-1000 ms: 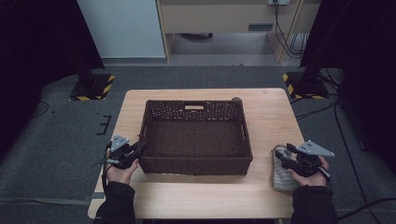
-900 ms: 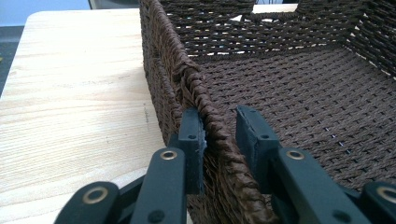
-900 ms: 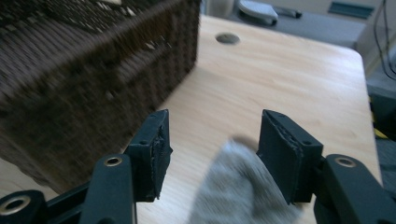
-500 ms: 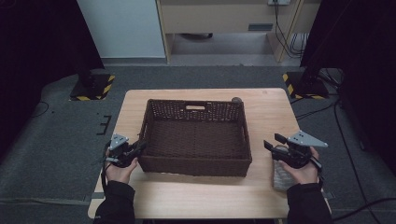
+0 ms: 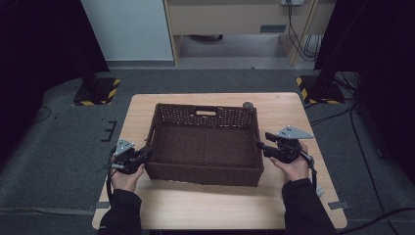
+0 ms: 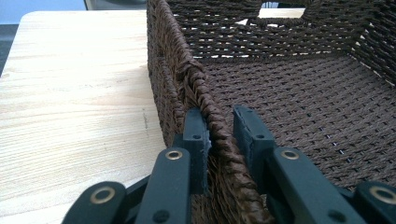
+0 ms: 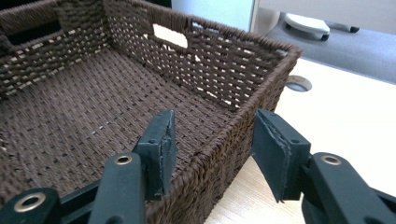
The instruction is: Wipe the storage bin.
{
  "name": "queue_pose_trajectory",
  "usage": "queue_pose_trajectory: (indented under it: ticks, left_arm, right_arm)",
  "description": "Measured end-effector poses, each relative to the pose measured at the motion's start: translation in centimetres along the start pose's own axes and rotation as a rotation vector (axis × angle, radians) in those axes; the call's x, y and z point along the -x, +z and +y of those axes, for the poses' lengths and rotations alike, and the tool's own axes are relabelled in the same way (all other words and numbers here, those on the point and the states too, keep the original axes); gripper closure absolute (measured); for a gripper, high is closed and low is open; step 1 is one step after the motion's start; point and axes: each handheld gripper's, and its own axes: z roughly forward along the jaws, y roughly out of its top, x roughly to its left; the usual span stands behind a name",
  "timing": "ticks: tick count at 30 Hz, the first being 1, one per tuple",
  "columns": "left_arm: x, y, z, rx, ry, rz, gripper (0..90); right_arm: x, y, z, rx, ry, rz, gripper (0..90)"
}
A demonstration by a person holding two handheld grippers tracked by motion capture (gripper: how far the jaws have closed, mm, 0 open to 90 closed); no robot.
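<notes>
We pinched the basket [image 6: 289, 93]'s left wall with our left gripper [image 6: 219, 135], and our right gripper [image 7: 212, 149], fingers closing but spread, had just reached its right wall.

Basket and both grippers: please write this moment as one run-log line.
left gripper: shut on basket left rim | right gripper: jaws closing astride right rim, not yet pressing | basket: on table
</notes>
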Motion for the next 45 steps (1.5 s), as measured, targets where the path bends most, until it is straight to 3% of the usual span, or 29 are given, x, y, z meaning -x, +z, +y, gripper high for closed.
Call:
queue_pose_trajectory:
  ticks: [7, 11, 13, 19, 23, 28, 35, 39, 40, 45]
  left_arm:
    - [-0.1, 0.2, 0.0, 0.006, -0.009, -0.008, 74.8]
    - [-0.2, 0.4, 0.1, 0.012, -0.013, -0.01, 74.8]
    - [-0.3, 0.4, 0.0, 0.016, -0.015, -0.015, 73.8]
    - [-0.3, -0.2, 0.1, 0.051, -0.017, -0.03, 61.2]
    - [0.1, -1.3, 0.1, 0.066, 0.017, -0.018, 56.8]
    - [0.3, -1.5, -0.1, 0.05, 0.022, -0.018, 63.6]
    - [0.1, -1.2, -0.2, 0.035, -0.003, -0.018, 70.9]
    - [0.0, -1.1, -0.1, 0.032, 0.0, -0.013, 72.6]
    - [-0.2, -0.9, -0.1, 0.037, -0.012, -0.011, 73.3]
    - [-0.6, -0.4, 0.2, 0.046, -0.025, -0.001, 75.9]
  right_arm:
    - [0.3, 1.8, -0.4, -0.049, -0.003, -0.023, 51.1]
    - [0.2, 2.5, -0.5, -0.055, 0.007, -0.012, 53.2]
    - [0.1, 2.7, -0.6, -0.056, 0.007, -0.028, 53.7]
    - [-0.1, 2.7, -0.6, -0.067, 0.016, -0.04, 55.5]
    - [-0.3, 2.6, -0.7, -0.073, 0.017, -0.054, 56.8]
    - [-0.6, 2.1, -1.3, -0.048, 0.067, -0.056, 56.8]
    - [-1.2, 1.4, -1.2, -0.067, 0.048, -0.072, 55.3]
    - [-1.0, 1.5, -0.9, -0.055, 0.034, -0.063, 55.1]
    - [-0.7, 1.6, -0.5, -0.023, 0.039, -0.079, 52.9]
    - [0.2, 2.6, -0.1, -0.044, 0.033, -0.101, 57.0]
